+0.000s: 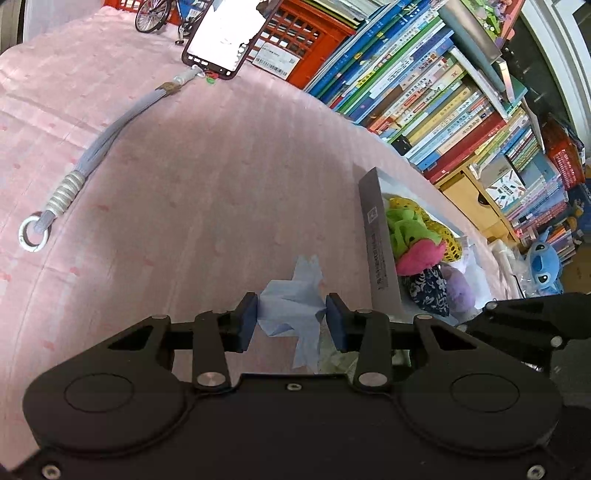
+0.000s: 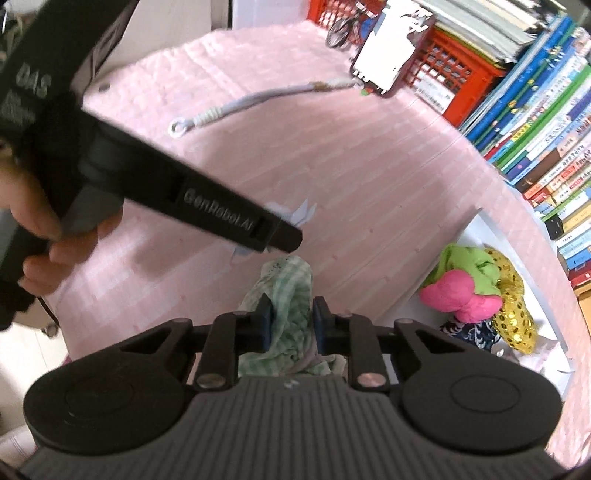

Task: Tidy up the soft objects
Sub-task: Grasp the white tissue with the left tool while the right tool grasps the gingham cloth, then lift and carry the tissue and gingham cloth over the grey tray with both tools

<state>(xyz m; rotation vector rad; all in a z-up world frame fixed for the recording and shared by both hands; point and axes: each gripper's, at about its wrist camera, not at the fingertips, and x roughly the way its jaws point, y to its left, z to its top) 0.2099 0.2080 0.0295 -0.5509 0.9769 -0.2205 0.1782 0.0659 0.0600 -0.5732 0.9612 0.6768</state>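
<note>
My left gripper is shut on a crumpled light blue cloth and holds it just above the pink bedspread, left of a shallow grey box. The box holds soft toys: a green and pink plush, a gold sequin piece and a dark patterned pouch. My right gripper is shut on a green checked cloth, left of the same box. The left gripper's body crosses the right wrist view above the green cloth.
A phone with a grey lanyard strap lies at the far side of the bed. A red crate and stacked books line the right. A blue plush sits beyond the box.
</note>
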